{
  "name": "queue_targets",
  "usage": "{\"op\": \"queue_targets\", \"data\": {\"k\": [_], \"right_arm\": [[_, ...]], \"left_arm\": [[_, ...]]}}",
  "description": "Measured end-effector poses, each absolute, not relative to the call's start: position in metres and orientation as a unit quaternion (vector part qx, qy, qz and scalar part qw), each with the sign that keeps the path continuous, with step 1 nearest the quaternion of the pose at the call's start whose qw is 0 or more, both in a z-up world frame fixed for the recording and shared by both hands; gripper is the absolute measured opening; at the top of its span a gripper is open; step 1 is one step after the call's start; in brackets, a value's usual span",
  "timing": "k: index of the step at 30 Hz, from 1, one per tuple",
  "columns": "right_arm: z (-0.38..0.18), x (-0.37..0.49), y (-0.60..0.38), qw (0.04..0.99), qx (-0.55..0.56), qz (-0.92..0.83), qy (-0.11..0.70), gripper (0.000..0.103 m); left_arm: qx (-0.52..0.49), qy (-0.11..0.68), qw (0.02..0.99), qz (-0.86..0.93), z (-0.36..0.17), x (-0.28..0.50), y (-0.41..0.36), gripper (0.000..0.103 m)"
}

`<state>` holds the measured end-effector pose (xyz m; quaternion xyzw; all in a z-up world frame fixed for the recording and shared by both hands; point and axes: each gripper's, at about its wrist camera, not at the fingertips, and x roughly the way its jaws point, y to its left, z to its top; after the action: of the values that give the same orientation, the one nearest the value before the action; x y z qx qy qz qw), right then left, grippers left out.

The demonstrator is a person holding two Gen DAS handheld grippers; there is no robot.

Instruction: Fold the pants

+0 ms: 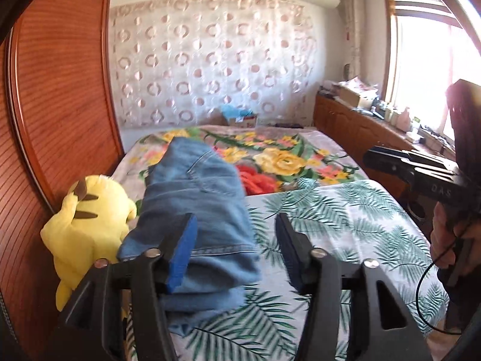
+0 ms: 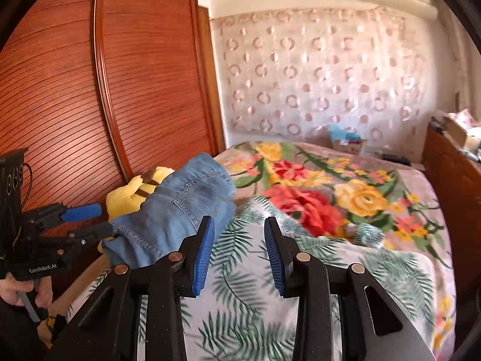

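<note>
Light blue denim pants (image 1: 198,204) lie folded in a long bundle on the bed's left side, next to a yellow plush toy (image 1: 90,225). My left gripper (image 1: 236,240) is open just above the near end of the pants, holding nothing. In the right wrist view the pants (image 2: 177,213) lie left of my right gripper (image 2: 239,252), which is open and empty above the leaf-print sheet (image 2: 249,300). The left gripper (image 2: 90,219) shows at that view's left edge, beside the pants. The right gripper's body (image 1: 421,174) shows at the far right of the left wrist view.
A floral blanket (image 1: 285,156) covers the far half of the bed. A wooden wardrobe (image 1: 54,105) stands close on the left. A wooden cabinet with clutter (image 1: 360,120) runs along the right under the window. A small box (image 1: 240,117) sits at the bed's far end.
</note>
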<state>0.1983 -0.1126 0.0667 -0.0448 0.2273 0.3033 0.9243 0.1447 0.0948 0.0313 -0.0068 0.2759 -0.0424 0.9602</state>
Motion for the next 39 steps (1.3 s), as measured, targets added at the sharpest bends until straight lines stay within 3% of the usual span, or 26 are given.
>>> {"op": "queue_targets", "data": {"k": [1, 5, 6, 8, 10, 16, 27, 39], "right_arm": [[0.068, 0.186, -0.12, 0.927, -0.044, 0.298, 0.222, 0.036], [0.073, 0.138, -0.146, 0.938, -0.04, 0.277, 0.206, 0.036], [0.074, 0.128, -0.151, 0.94, -0.039, 0.27, 0.203, 0.036], [0.076, 0.105, -0.159, 0.947, -0.038, 0.253, 0.193, 0.045], [0.078, 0.082, -0.168, 0.953, -0.036, 0.241, 0.181, 0.054], [0.08, 0.019, -0.186, 0.968, -0.027, 0.192, 0.16, 0.063], [0.075, -0.051, -0.179, 0.979, -0.016, 0.139, 0.146, 0.065], [0.078, -0.047, -0.17, 0.98, -0.011, 0.133, 0.145, 0.065]], "left_arm": [[-0.006, 0.27, 0.962, -0.046, 0.034, 0.14, 0.089, 0.076], [0.003, 0.248, 0.967, -0.057, 0.047, 0.123, 0.069, 0.084], [0.005, 0.242, 0.968, -0.061, 0.051, 0.118, 0.064, 0.091], [0.007, 0.228, 0.972, -0.063, 0.056, 0.109, 0.054, 0.102], [0.013, 0.215, 0.975, -0.061, 0.061, 0.097, 0.043, 0.103], [0.016, 0.201, 0.977, -0.064, 0.071, 0.071, 0.019, 0.103], [0.019, 0.192, 0.98, -0.047, 0.072, 0.033, -0.004, 0.103], [0.019, 0.193, 0.98, -0.041, 0.07, 0.028, -0.006, 0.103]]}}
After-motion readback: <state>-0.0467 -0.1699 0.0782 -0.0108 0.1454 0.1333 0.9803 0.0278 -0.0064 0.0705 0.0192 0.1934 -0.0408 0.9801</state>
